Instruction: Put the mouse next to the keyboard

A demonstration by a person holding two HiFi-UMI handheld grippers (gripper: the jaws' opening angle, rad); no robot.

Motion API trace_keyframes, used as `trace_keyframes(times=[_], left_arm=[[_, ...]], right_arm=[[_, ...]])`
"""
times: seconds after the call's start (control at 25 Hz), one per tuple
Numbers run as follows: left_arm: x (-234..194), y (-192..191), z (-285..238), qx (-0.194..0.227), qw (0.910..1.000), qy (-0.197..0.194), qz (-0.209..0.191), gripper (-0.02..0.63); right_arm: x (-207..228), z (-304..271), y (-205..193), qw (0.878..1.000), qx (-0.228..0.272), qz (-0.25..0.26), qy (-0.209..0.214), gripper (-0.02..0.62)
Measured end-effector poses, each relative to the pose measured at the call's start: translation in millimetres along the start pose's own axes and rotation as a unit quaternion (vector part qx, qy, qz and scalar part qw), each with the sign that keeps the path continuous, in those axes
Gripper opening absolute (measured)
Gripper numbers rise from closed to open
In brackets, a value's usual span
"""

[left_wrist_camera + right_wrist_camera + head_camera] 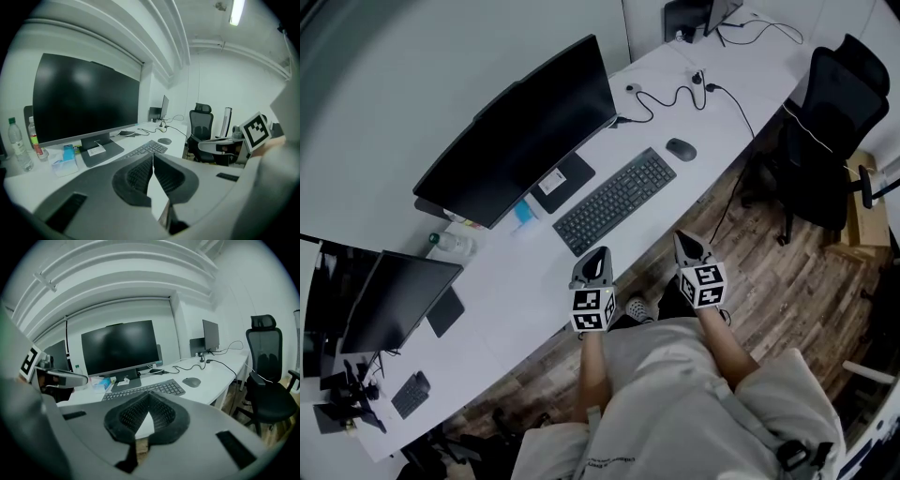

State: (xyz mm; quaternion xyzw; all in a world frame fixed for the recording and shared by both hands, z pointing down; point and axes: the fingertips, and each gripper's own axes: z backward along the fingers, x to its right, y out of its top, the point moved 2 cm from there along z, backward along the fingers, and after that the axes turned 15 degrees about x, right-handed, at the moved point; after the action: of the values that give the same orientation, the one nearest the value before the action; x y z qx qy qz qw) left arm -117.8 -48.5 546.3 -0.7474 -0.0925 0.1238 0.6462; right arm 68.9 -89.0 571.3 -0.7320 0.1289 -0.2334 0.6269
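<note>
Both the left tool and the right tool hover shut and empty before the keyboard, seemingly not yet reaching. The mouse lies on the table, near the keyboard's right end.

Monitor, office chair, bottle

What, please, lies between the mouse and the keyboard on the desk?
Nothing: only bare white desk separates the mouse from the keyboard's right end, clearest in the head view.

Black keyboard; seemingly dark grey mouse; white desk.
</note>
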Motion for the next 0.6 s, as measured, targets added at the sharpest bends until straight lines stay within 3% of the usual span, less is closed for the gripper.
trace_keyframes(times=[0.6], left_arm=[[-12.9, -0.1, 0.6, -0.002, 0.9999, 0.011, 0.001, 0.025]], right_arm=[[-4.0, -8.9, -7.2, 1.000, -0.019, 0.002, 0.001, 0.003]])
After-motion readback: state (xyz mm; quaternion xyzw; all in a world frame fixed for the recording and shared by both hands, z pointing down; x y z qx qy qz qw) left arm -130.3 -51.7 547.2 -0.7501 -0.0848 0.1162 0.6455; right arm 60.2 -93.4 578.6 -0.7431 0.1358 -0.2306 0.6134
